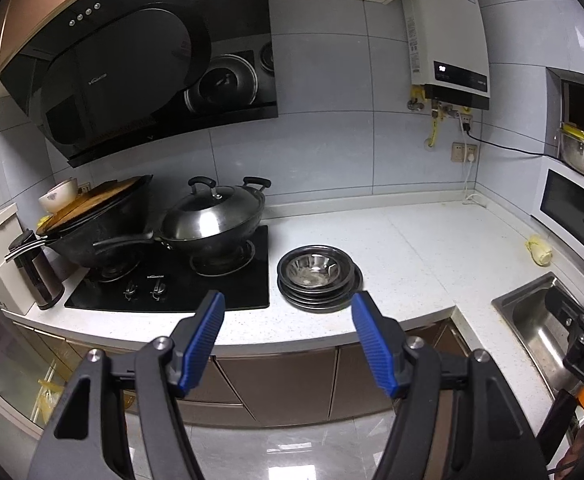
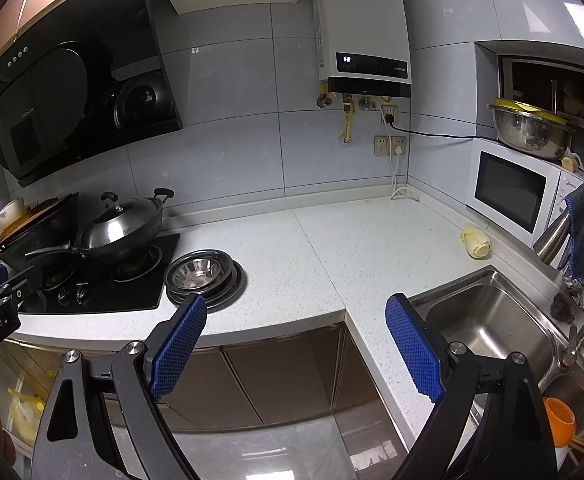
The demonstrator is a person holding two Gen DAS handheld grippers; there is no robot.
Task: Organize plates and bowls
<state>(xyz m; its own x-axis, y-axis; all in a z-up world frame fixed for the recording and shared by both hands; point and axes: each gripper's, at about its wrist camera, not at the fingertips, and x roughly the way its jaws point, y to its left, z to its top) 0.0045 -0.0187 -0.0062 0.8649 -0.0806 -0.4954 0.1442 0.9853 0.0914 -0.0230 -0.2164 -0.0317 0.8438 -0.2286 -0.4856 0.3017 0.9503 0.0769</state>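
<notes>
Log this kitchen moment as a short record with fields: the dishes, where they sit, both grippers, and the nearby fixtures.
dishes: steel bowl nested on a stack of steel plates
location: white countertop, just right of the gas stove
left gripper: open, holding nothing, short of the stack
right gripper: open, holding nothing, above the counter edge
stove load: lidded wok and a black wok
sink: right of the counter
microwave: back right corner

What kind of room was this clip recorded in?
A home kitchen, most likely. A gas stove with a lidded wok sits under a range hood, a steel sink is set into the white countertop, and a microwave stands in the corner.
</notes>
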